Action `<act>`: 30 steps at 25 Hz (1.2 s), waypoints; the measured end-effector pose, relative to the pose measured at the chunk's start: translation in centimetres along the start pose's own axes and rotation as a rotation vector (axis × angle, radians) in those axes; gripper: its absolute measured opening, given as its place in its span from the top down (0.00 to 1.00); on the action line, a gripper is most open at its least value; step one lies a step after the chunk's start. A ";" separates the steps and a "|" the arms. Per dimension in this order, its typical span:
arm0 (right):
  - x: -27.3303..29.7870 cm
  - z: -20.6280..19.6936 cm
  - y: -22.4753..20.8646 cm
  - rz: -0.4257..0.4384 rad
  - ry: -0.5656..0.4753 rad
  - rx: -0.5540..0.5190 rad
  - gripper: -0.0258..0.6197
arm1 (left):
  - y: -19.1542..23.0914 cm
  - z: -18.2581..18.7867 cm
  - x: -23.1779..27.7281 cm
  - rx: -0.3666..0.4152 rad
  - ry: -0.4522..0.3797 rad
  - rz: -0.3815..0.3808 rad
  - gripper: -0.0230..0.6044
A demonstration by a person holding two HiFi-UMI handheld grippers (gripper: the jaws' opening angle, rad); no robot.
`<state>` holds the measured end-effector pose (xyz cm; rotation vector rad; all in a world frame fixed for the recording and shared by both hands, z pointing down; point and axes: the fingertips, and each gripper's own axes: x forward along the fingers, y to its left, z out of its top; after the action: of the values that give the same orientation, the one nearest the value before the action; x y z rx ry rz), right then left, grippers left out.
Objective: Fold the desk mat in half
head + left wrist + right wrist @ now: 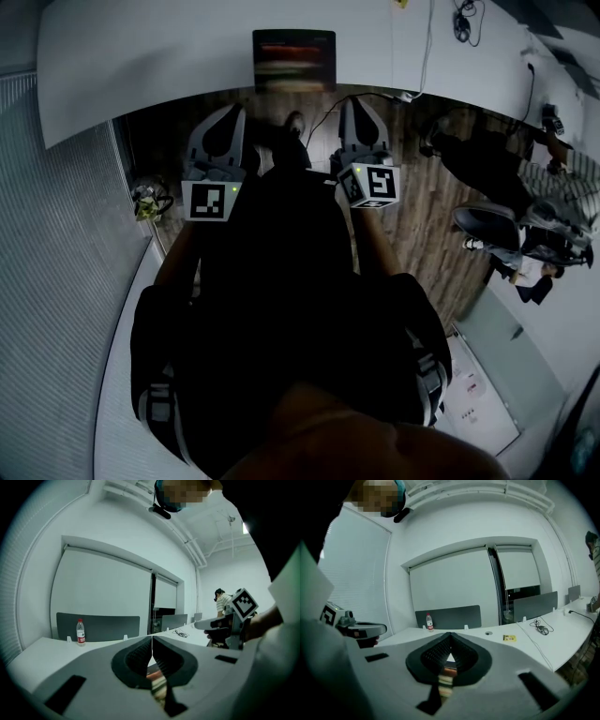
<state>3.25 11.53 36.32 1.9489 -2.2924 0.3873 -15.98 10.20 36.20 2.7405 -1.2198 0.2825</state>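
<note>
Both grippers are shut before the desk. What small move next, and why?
Probably carry both forward to the desk mat: left gripper and right gripper are shut, empty and short of it; it lies flat on the desk.

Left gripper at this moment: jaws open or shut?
Shut: on the left gripper the jaws meet at their tips, nothing held between them.

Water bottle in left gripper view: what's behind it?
Behind the water bottle stands a grey divider panel, then a white blind. What's beyond the panel is covered.
</note>
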 end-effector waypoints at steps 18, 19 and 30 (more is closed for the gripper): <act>6.5 -8.9 -6.8 0.211 0.212 -0.206 0.87 | -4.9 -13.4 11.2 0.422 0.379 -0.213 0.72; 6.7 -9.7 -6.9 0.225 0.233 -0.227 0.86 | -4.9 -14.3 11.6 0.464 0.403 -0.225 0.71; 7.5 -22.2 -8.8 0.397 0.526 -0.602 0.81 | -4.6 -24.8 12.4 0.834 0.573 -0.419 0.68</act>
<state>8.78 8.91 60.58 0.9740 -2.0903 0.1736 -7.34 9.07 62.89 3.0385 -0.3896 1.6850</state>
